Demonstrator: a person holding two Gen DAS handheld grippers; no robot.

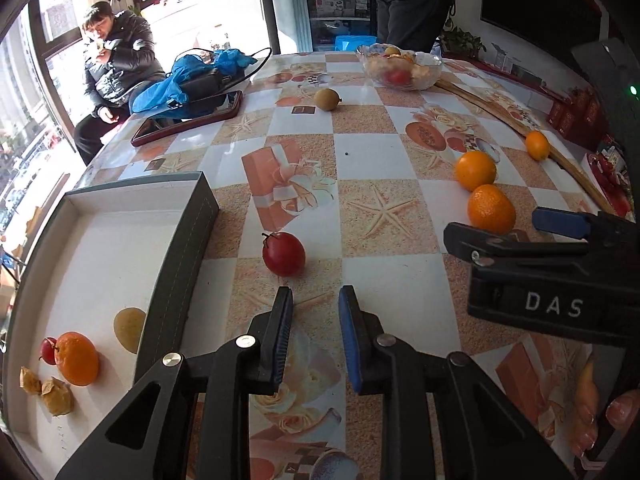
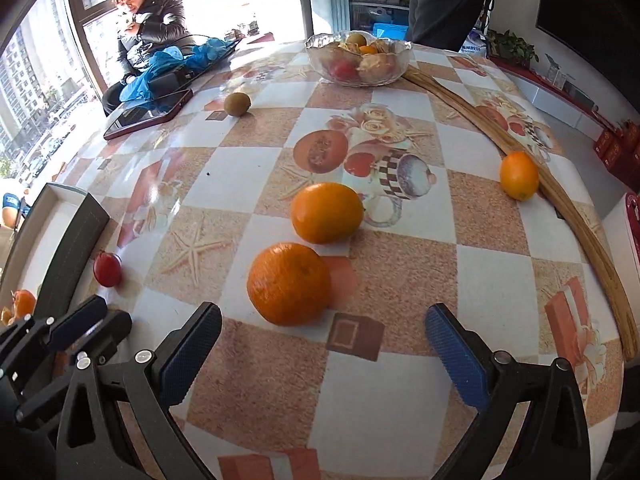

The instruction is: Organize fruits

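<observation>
Hovering low over a patterned counter [image 2: 248,364], the right tool [image 2: 324,336] stands spread wide with nothing between its blue pads, lined up on the nearest orange [image 2: 289,283] just ahead of it, apparently the next fruit to be taken. Beside it, the left tool [image 1: 315,304] is drawn nearly together and empty, its narrow gap aimed at a small red fruit [image 1: 284,254] lying just outside the white tray [image 1: 132,200]. That tray, at the counter's left edge, looks like the sorting destination: it already holds an orange, a red fruit, a pale yellow fruit and two papery husked ones. Beyond the nearest orange, away from the tray, a second orange [image 2: 326,213] sits close by, and a third [image 2: 519,175] rests against a wooden strip [image 2: 580,220]. A brown fruit [image 2: 237,104] lies alone farther out, near a glass bowl [image 2: 320,46] of mixed fruit at the counter's far side.
</observation>
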